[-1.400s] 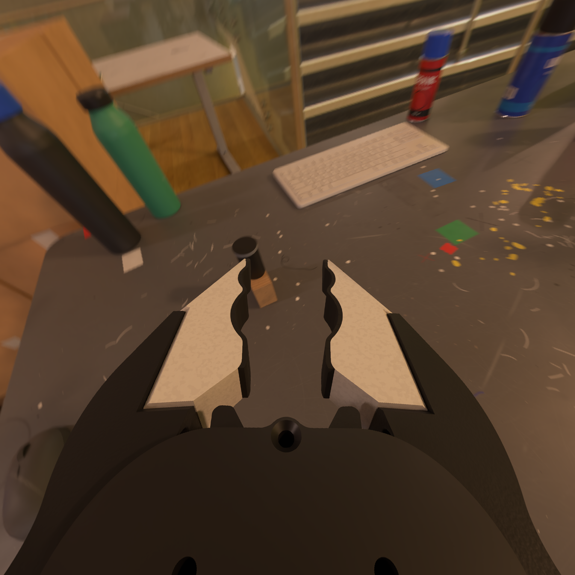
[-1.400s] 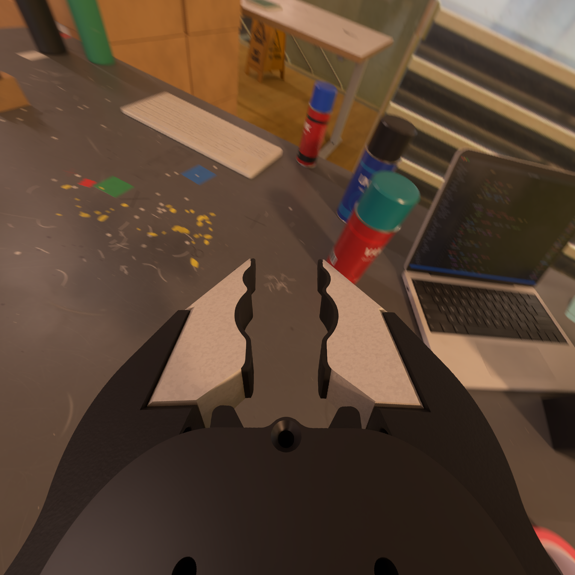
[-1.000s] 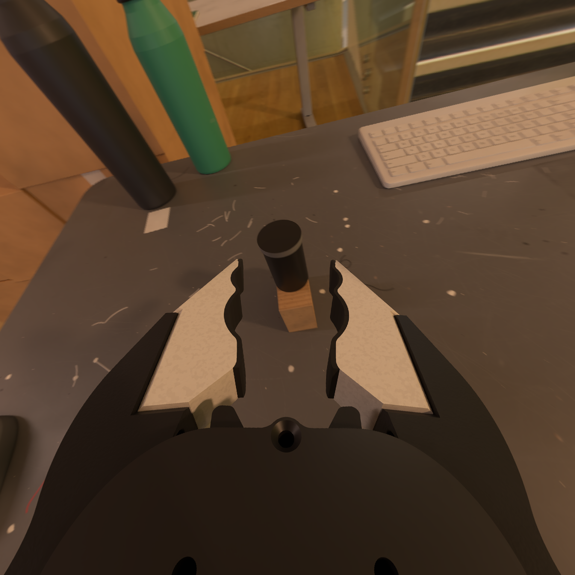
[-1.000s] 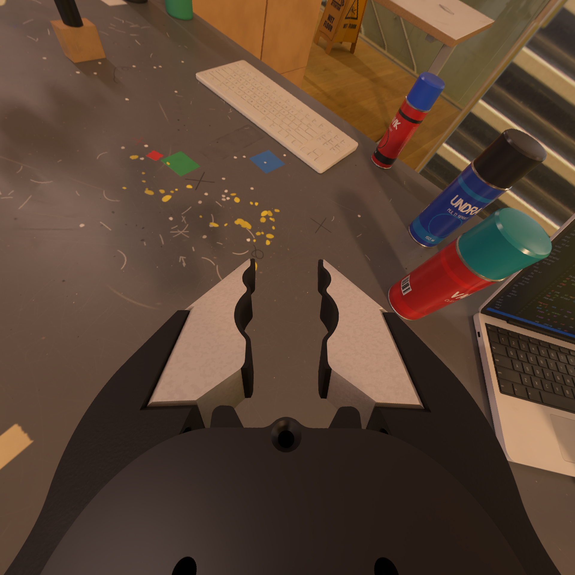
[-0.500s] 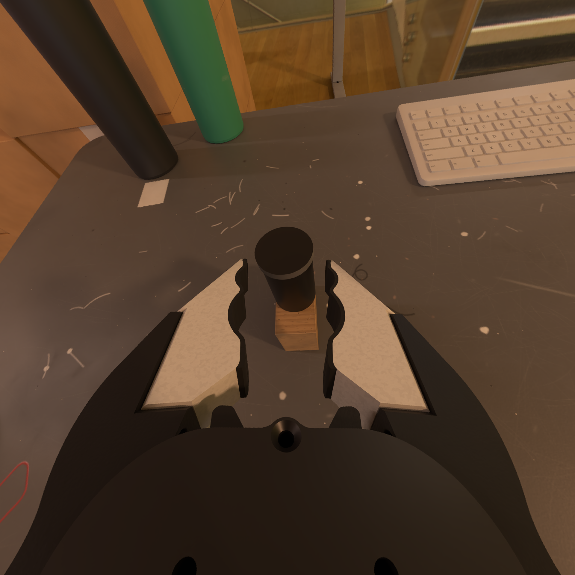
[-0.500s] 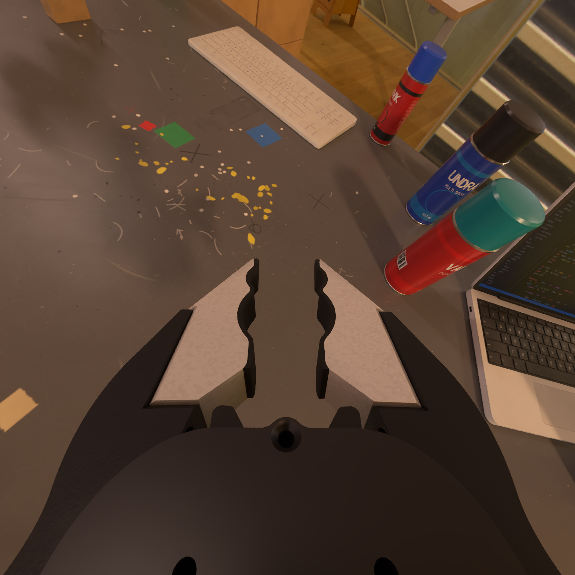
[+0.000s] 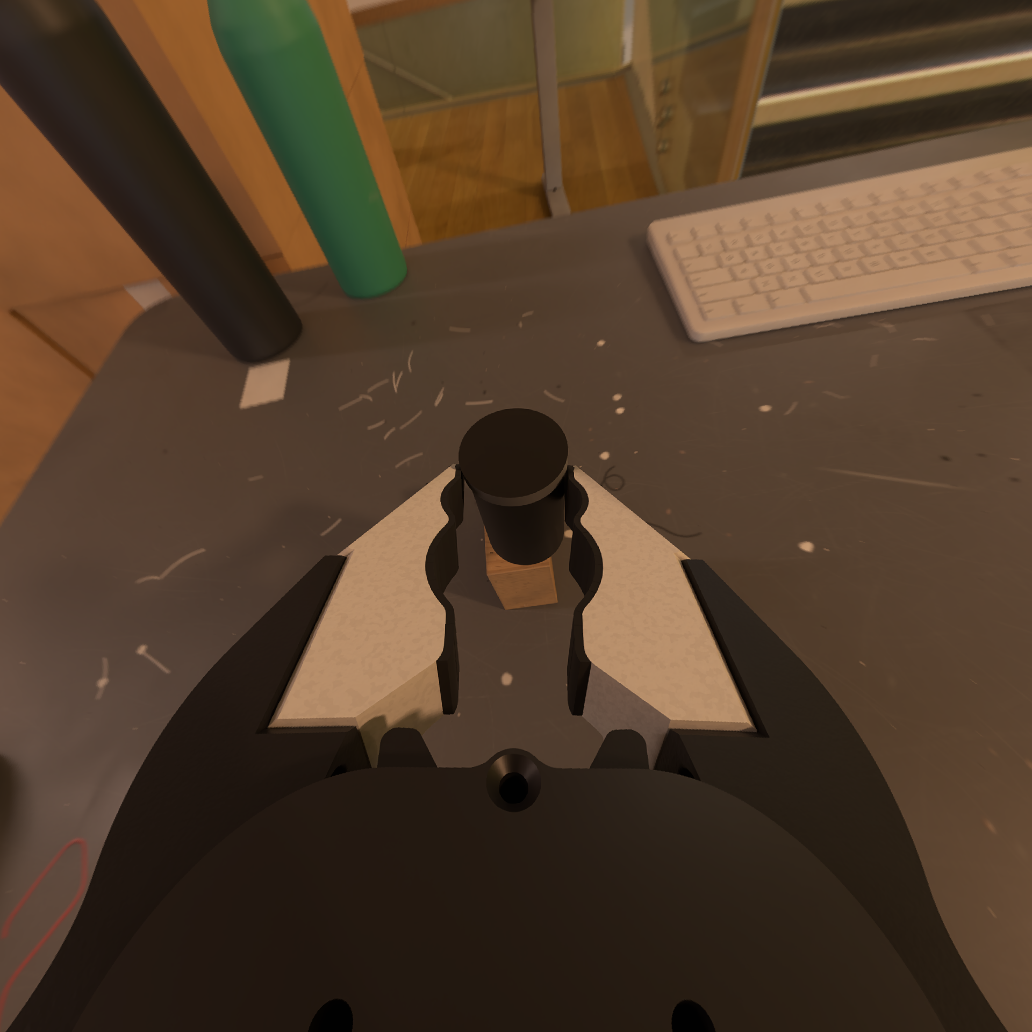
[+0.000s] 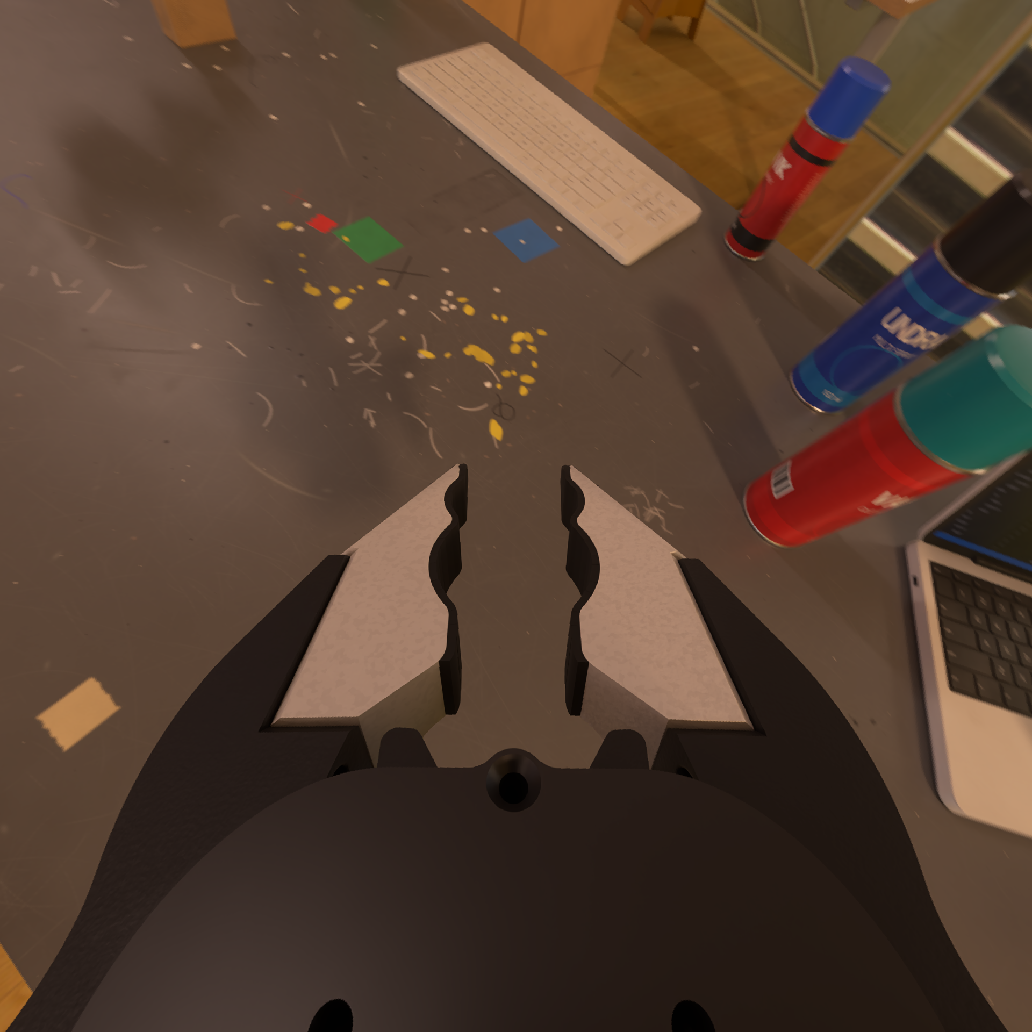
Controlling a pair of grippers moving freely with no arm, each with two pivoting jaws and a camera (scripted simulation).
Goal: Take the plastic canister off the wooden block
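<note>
A black plastic canister (image 7: 516,502) stands upright on a small wooden block (image 7: 525,586) on the grey table (image 7: 782,558). My left gripper (image 7: 514,470) is around the canister from the near side. Its two fingertips (image 7: 453,474) touch the sides just under the cap, so the jaws are shut on it. The canister still rests on the block. My right gripper (image 8: 514,469) is open and empty above the middle of the table, far from the block (image 8: 192,22), which shows at the top left edge of the right wrist view.
A black bottle (image 7: 167,195) and a green bottle (image 7: 313,156) stand behind the canister near the table's far left corner. A white keyboard (image 7: 837,251) lies to the right. Spray cans (image 8: 804,162) (image 8: 893,329) (image 8: 871,463) and a laptop (image 8: 983,670) are on the right gripper's right.
My left gripper has moved forward over the block and its jaws have narrowed onto the canister. The right gripper has drifted a little and its jaws have narrowed slightly.
</note>
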